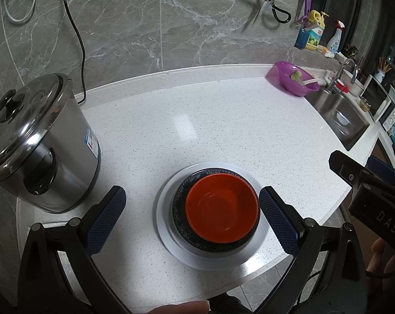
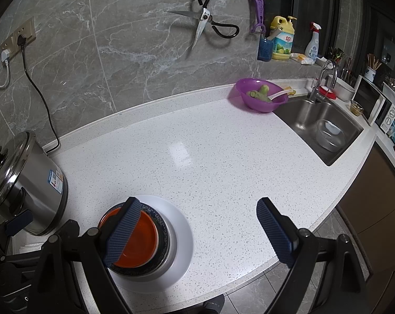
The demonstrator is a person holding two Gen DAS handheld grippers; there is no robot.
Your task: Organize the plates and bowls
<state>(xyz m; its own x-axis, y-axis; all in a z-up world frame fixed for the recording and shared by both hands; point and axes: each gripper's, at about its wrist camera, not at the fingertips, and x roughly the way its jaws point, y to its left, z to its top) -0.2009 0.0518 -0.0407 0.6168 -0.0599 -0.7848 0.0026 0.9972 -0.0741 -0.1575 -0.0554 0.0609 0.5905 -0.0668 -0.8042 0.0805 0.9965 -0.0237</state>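
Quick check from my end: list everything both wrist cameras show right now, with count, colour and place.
Plate: 1, white, near counter edge, bottom of stack.
Dark bowl: 1, blue-black patterned, on the plate.
Orange bowl: 1, nested in the dark bowl.
Cooker: 1, steel, lidded, left of the stack.
Purple bowl: 1, back right by the sink, holding green vegetables and a white spoon.
Sink: 1, steel, far right, a clear bowl inside.
Scissors: 1, hanging on the wall.
Bottles: yellow soap and white spray, on the ledge.
Counter: white speckled.
Left gripper: open, fingers either side of the stack.
Right gripper: open, right of the stack.
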